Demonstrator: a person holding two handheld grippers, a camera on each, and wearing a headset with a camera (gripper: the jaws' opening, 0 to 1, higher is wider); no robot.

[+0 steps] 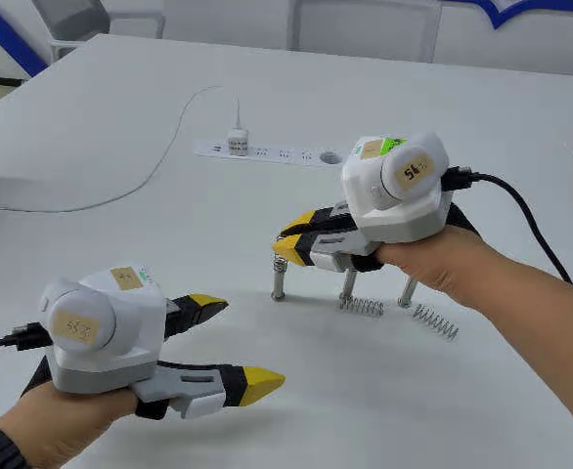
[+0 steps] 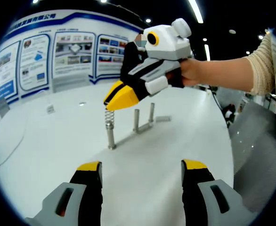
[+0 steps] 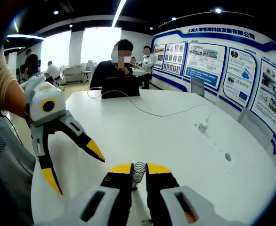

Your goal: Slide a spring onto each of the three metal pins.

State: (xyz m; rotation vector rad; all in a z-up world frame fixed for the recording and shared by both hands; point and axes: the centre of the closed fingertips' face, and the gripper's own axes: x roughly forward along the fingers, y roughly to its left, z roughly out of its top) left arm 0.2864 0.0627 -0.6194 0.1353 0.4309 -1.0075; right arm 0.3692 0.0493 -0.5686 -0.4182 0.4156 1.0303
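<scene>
Three metal pins stand upright on the white table: the left pin (image 1: pixel 279 283), the middle pin (image 1: pixel 348 283) and the right pin (image 1: pixel 407 291). My right gripper (image 1: pixel 288 246) is shut on a spring (image 1: pixel 280 263) that sits over the top of the left pin; between its yellow fingertips the spring (image 3: pixel 139 172) shows clearly. In the left gripper view the same spring (image 2: pixel 109 117) rides on the pin (image 2: pixel 110 134) under the right gripper (image 2: pixel 121 96). Two loose springs (image 1: pixel 362 306) (image 1: pixel 435 321) lie near the pins. My left gripper (image 1: pixel 238 342) hangs open and holds nothing, nearer to me on the left.
A white power strip (image 1: pixel 267 153) with a plug and a thin cable (image 1: pixel 159 161) lies farther back on the table. A black cord (image 1: pixel 521 210) trails from the right gripper. People sit beyond the table's far end (image 3: pixel 114 70).
</scene>
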